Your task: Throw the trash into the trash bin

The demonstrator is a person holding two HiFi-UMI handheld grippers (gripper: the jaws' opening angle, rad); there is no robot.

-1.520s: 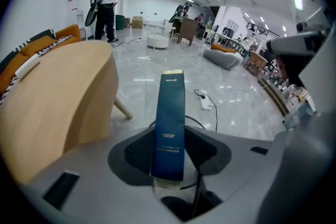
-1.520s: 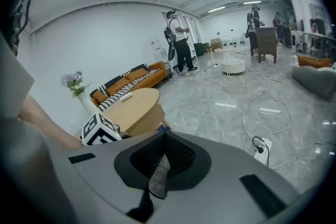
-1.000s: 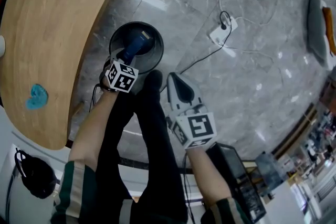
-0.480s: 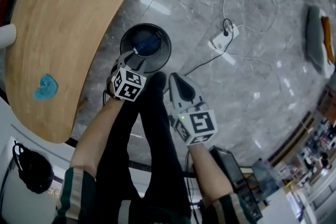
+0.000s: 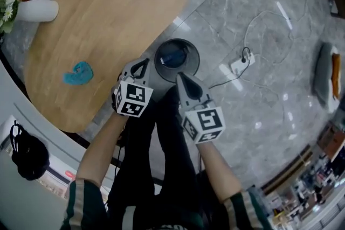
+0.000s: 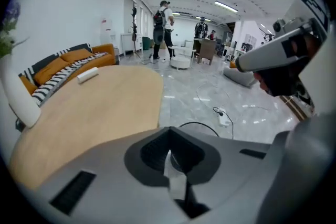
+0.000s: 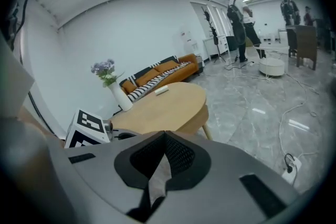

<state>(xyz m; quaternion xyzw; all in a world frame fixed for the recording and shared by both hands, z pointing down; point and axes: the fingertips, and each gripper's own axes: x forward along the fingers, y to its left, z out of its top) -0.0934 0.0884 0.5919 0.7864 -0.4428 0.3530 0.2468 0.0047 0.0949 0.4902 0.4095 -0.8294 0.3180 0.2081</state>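
Left tongs (image 5: 140, 64) have just been closing and are pressed together, with nothing between them; right tongs (image 5: 181, 78) are pressed together too, empty; just past both tips the trash bin (image 5: 192, 47) stands on the floor, blue trash (image 5: 173, 55) inside it; a teal scrap (image 5: 78, 72) lies on the desk (image 5: 108, 13) alongside.

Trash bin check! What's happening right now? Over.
Left gripper jaws just closed, empty; right gripper shut, empty. Blue trash inside trash bin; blue scrap on table. Nothing blocks the bin.
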